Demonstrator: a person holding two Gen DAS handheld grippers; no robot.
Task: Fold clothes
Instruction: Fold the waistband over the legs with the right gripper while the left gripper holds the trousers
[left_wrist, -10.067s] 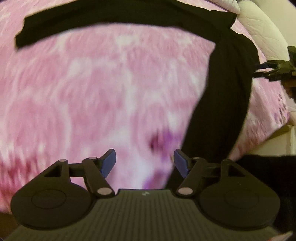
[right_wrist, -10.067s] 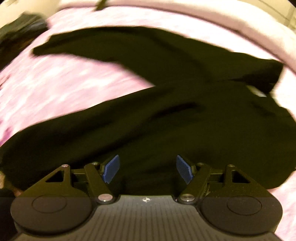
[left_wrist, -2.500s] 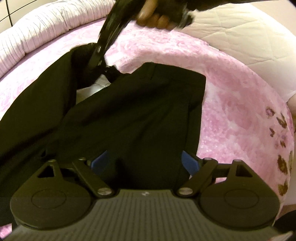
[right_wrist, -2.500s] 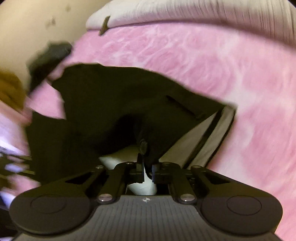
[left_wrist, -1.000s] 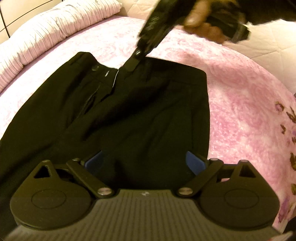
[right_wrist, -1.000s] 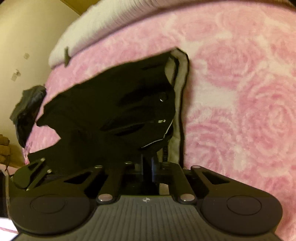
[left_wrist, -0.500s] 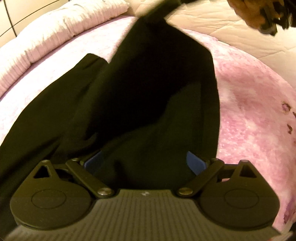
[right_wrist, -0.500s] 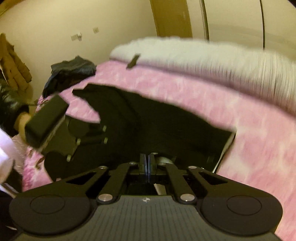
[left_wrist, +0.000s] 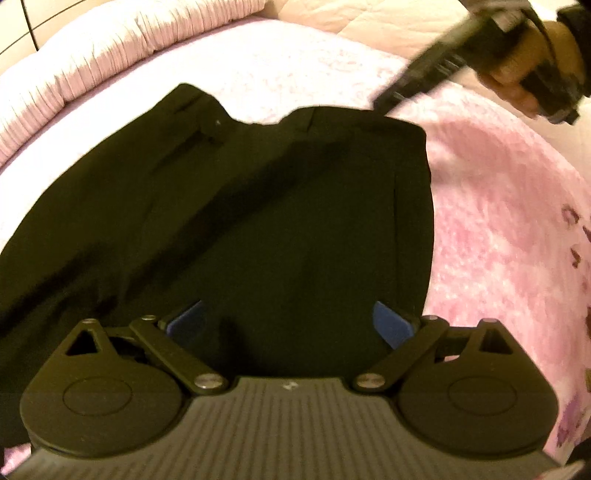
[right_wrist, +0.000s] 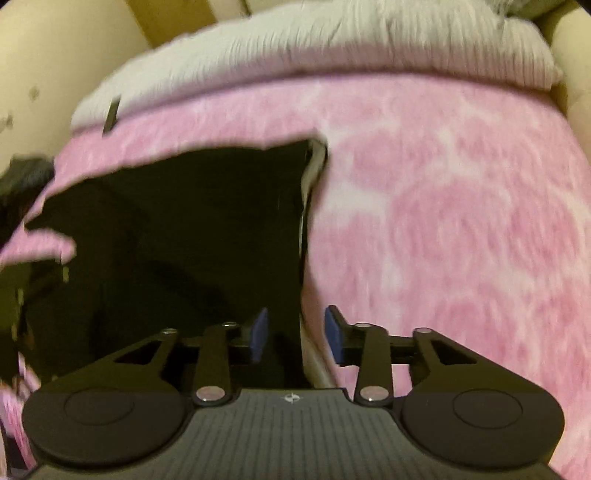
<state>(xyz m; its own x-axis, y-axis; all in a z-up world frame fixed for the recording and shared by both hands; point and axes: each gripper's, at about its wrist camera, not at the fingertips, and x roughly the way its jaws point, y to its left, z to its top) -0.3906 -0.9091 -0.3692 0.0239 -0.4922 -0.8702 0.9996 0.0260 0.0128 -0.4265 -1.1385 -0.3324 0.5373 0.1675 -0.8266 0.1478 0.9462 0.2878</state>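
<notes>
Black trousers (left_wrist: 258, 206) lie spread on the pink blanket (left_wrist: 498, 221), waistband at the far end. My left gripper (left_wrist: 288, 323) hovers open over the trouser fabric, blue pads wide apart with nothing held. In the same view a hand carries my right gripper (left_wrist: 417, 85), its tip at the waistband's right corner. In the right wrist view the right gripper (right_wrist: 295, 334) is open, and the trousers' (right_wrist: 184, 240) edge with its grey lining (right_wrist: 312, 173) runs between the fingers, not pinched.
A ribbed pale pillow roll (right_wrist: 332, 48) borders the far side of the blanket (right_wrist: 461, 221). Cream quilted bedding (left_wrist: 369, 33) lies behind it. A small dark object (right_wrist: 112, 110) rests on the roll. The blanket's flowered edge (left_wrist: 576, 251) drops off at the right.
The right gripper, shut on the waistband and holding it up half a second ago, has lowered it and opened. The trousers now lie flat. The left gripper stayed open in place.
</notes>
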